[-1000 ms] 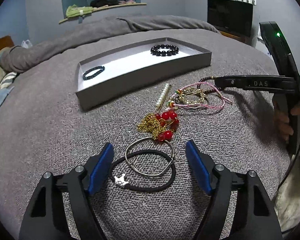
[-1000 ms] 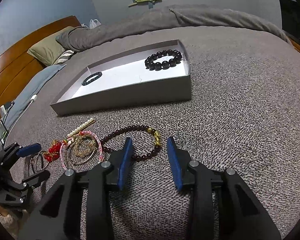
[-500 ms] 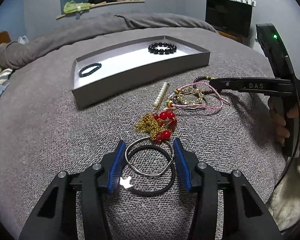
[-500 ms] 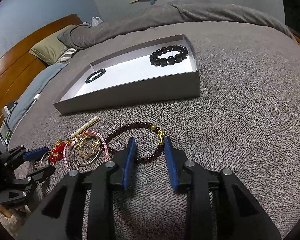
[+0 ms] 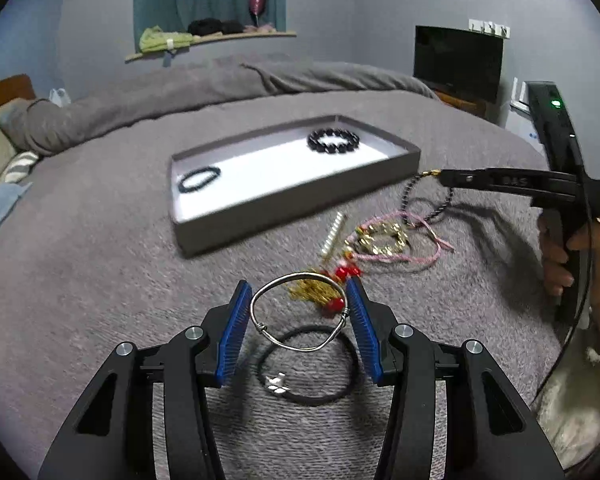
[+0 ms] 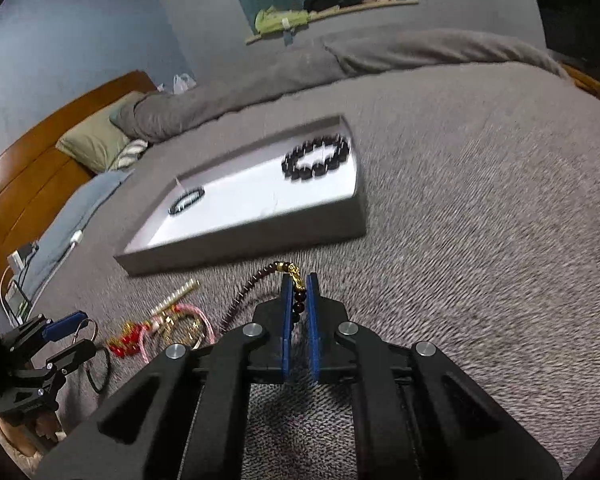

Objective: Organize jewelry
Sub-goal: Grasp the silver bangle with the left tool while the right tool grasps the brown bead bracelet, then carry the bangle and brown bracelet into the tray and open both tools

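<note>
My left gripper (image 5: pixel 299 300) is shut on a silver wire bangle (image 5: pixel 298 312) and holds it lifted above the grey bedspread. A black hair tie with a silver charm (image 5: pixel 308 364) lies under it. My right gripper (image 6: pixel 299 294) is shut on a dark red bead bracelet with a gold charm (image 6: pixel 296 280), which hangs off the bed; it also shows in the left wrist view (image 5: pixel 424 200). The grey tray (image 5: pixel 300 204) with a white floor holds a large black bead bracelet (image 5: pixel 333 141) and a small dark one (image 5: pixel 199 179).
A pile of loose jewelry lies before the tray: a pearl bar (image 5: pixel 333 234), pink cords with a gold piece (image 5: pixel 388 240), a gold chain with red beads (image 5: pixel 320 290). A rolled grey duvet (image 5: pixel 180 92) lies behind the tray. Pillows and a wooden headboard (image 6: pixel 40 152) are at the left.
My left gripper closed on the silver bangle and lifted it off the hair tie. My right gripper closed on the dark red bracelet and raised it off the bedspread.
</note>
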The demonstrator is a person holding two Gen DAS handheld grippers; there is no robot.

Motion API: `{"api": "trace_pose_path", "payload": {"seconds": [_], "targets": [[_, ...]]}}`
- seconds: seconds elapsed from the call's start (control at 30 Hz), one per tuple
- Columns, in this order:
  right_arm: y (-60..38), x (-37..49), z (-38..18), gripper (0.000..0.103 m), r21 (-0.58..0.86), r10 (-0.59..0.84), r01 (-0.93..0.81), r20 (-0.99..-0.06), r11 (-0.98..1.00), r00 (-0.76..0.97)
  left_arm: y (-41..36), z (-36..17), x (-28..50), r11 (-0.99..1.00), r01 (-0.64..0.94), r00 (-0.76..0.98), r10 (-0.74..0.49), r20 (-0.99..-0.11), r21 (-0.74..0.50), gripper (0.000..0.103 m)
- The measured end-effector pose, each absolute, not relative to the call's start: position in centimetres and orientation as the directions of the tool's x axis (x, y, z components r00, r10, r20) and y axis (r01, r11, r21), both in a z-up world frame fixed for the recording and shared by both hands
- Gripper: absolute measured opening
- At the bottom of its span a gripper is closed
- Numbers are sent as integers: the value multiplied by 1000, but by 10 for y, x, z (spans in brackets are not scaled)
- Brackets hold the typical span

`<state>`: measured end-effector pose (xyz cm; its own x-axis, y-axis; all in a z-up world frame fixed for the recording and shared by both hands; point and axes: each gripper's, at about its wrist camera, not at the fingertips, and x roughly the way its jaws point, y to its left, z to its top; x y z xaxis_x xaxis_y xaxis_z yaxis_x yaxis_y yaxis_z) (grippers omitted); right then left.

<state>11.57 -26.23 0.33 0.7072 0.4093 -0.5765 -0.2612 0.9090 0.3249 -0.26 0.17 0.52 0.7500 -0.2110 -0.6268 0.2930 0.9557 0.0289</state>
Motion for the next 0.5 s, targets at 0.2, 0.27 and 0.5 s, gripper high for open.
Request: {"api": "trace_pose_path", "payload": {"seconds": [0.2,0.27,0.5], "targets": [[-263,107,25,7,260,354,-251,-518,932,779,15,24,8,968,250,789,-192,-583,20,50],[-263,109,33,7,244,341,-249,-501,937,796,17,30,18,973,229,796,-171,-581,28,50],[-262,140,63,7,271,337,-235,-438,933,833,31,59,86,992,127,828,-92,-554,25,50]]}}
